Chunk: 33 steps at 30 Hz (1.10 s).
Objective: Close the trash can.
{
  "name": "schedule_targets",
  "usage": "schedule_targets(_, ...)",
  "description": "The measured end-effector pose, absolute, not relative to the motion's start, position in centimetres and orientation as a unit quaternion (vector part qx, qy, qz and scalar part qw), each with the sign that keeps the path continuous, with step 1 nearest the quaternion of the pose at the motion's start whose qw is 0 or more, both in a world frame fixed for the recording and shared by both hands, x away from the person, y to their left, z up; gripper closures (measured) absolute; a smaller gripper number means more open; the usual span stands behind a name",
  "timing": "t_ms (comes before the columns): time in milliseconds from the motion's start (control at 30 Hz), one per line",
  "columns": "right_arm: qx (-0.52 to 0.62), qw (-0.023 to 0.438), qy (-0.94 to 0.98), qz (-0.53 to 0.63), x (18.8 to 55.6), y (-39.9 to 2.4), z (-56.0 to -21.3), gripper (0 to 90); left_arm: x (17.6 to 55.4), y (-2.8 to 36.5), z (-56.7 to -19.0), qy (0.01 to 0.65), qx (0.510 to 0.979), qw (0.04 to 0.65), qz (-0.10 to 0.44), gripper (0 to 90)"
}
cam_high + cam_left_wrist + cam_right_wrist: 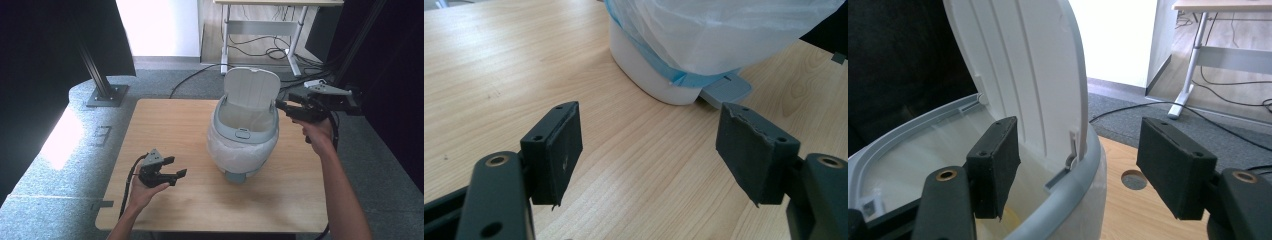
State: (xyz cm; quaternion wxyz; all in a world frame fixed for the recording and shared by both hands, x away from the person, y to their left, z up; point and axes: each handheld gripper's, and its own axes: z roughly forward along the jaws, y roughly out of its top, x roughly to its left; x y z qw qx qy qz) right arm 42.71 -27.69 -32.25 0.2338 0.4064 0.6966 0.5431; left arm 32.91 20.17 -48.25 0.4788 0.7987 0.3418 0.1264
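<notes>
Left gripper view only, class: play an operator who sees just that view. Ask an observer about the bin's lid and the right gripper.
Operator: Is the bin's lid up or down?
Observer: Up. The lid stands upright at the back of the bin.
Operator: Where is the right gripper?
Observer: The right gripper is raised at the lid's right edge, jaws apart, clamping nothing.

Raised bin lid (1033, 75) between open jaws
</notes>
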Motion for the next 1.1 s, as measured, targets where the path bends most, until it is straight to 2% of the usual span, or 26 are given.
schedule_targets(233, 0.403, 0.219, 0.695, 0.554, 44.9, -26.8, -31.7, 31.5, 32.9, 20.0, -49.1, 0.345, 0.802, 0.473, 0.120, 26.2)
schedule_targets(600, 0.382, 0.197, 0.692, 0.580, 46.4, -24.1, -29.7, 30.5, 32.9, 20.3, -49.9, 0.351, 0.802, 0.471, 0.110, 26.3)
schedule_targets(767, 0.375, 0.198, 0.695, 0.581, 45.8, -23.3, -29.4, 27.3, 32.9, 20.5, -50.1, 0.353, 0.801, 0.472, 0.106, 26.3)
schedule_targets(933, 0.356, 0.173, 0.706, 0.587, 44.3, -23.3, -29.6, 23.0, 33.1, 20.6, -50.4, 0.357, 0.798, 0.477, 0.089, 26.4)
schedule_targets(1100, 0.334, 0.150, 0.729, 0.578, 42.2, -22.8, -30.6, 15.0, 33.1, 20.5, -50.7, 0.359, 0.798, 0.477, 0.084, 26.5)
